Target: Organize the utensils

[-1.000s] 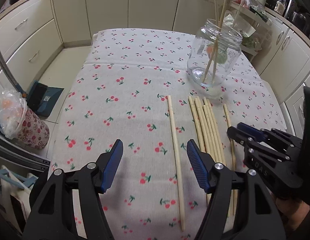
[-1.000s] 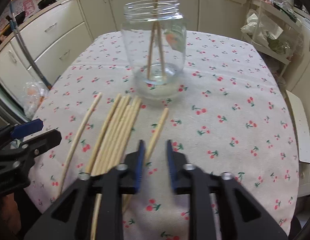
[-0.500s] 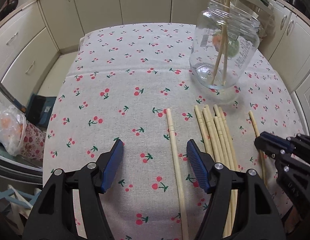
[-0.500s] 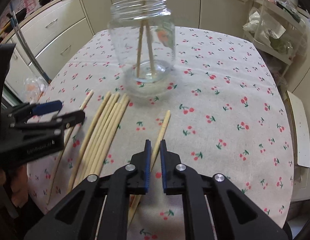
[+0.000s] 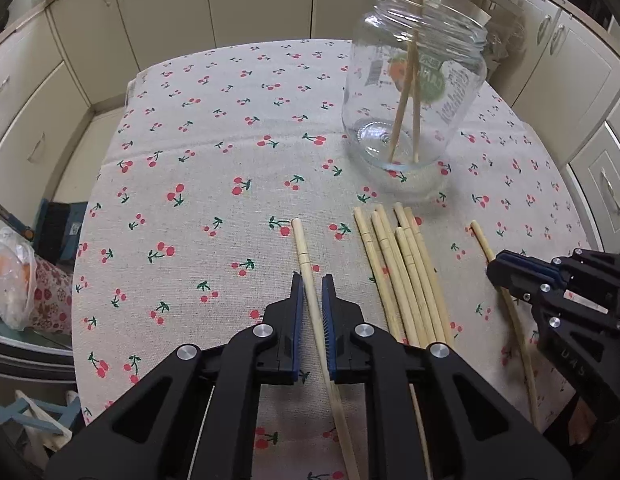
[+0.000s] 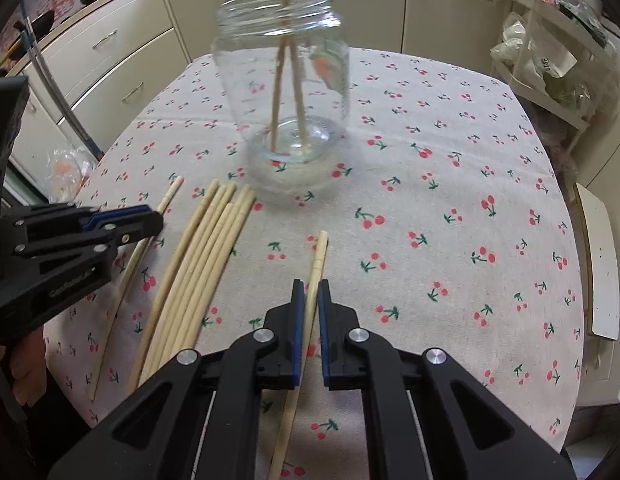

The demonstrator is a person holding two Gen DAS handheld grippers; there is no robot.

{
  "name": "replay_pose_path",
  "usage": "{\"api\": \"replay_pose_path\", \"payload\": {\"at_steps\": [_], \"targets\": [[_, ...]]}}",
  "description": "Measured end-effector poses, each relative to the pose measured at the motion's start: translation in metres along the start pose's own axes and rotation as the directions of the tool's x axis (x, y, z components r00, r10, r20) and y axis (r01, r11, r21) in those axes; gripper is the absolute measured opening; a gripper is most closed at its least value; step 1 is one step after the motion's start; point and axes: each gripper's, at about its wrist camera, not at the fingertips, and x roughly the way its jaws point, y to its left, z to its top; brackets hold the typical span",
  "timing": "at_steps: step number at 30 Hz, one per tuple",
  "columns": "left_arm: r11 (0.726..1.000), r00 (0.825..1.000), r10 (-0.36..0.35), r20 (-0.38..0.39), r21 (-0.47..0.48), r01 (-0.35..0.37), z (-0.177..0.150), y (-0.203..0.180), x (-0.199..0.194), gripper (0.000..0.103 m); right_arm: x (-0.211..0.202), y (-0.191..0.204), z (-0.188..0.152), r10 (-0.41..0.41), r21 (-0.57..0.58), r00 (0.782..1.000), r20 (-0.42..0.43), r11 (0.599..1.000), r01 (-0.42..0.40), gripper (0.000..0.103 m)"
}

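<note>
Already both grippers sit over single chopsticks on the table [image 5: 198, 160], which wears a cherry-print cloth. The left gripper [image 5: 309, 292] is closing its jaws, and the left chopstick [image 5: 306, 264] runs between the blue pads with only a sliver of gap showing, so the pads look not quite pressed on it. The right gripper [image 6: 308, 294] has its jaws drawn in around the right chopstick [image 6: 316, 264], whose shaft lies between the pads and seems pinched there. Each stick extends ahead of its gripper toward the jar and back beneath it, so both are taken at roughly mid-length, somewhat nearer the thicker far end. These sticks look like pale bamboo or wood: very light, stiff, thin and fairly smooth, so they may roll or swivel in a narrow pinch; a hold near the middle should keep them balanced, and a firm squeeze is unlikely to harm them. Between the two grippers lies a loose bundle of chopsticks [image 6: 206, 248], touching one another, apart from either held stick. Beyond the bundle stands the glass jar [image 5: 414, 92], upright and open-topped, with two chopsticks leaning inside; being glass it is breakable and could tip if a stick knocks its rim.
</note>
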Motion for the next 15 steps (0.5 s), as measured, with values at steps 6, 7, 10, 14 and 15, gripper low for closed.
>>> {"api": "replay_pose_path", "payload": {"at_steps": [6, 7, 10, 14, 15], "targets": [[1.000, 1.000, 0.024, -0.009, -0.014, -0.024, 0.007, -0.002, 0.005, 0.023, 0.003, 0.003, 0.003, -0.013, -0.023, 1.000, -0.001, 1.000, 0.013, 0.008], [0.999, 0.999, 0.032, -0.009, -0.009, -0.032, 0.009, -0.004, 0.007, 0.024, 0.003, 0.003, 0.003, -0.015, -0.027, 1.000, -0.001, 1.000, 0.015, 0.008], [0.998, 0.998, 0.062, 0.008, 0.020, -0.063, 0.008, -0.011, 0.008, 0.021, 0.003, 0.005, 0.002, -0.025, -0.043, 1.000, 0.004, 0.999, 0.025, 0.008], [0.999, 0.999, 0.034, 0.014, 0.026, -0.034, 0.003, -0.012, 0.004, 0.005, 0.002, 0.001, 0.000, 0.012, -0.001, 1.000, 0.002, 1.000, -0.012, 0.006], [0.999, 0.999, 0.026, 0.018, 0.022, -0.027, 0.002, -0.011, 0.003, 0.005, 0.001, -0.002, -0.001, 0.037, 0.023, 0.999, -0.001, 0.999, -0.037, 0.006]]}}
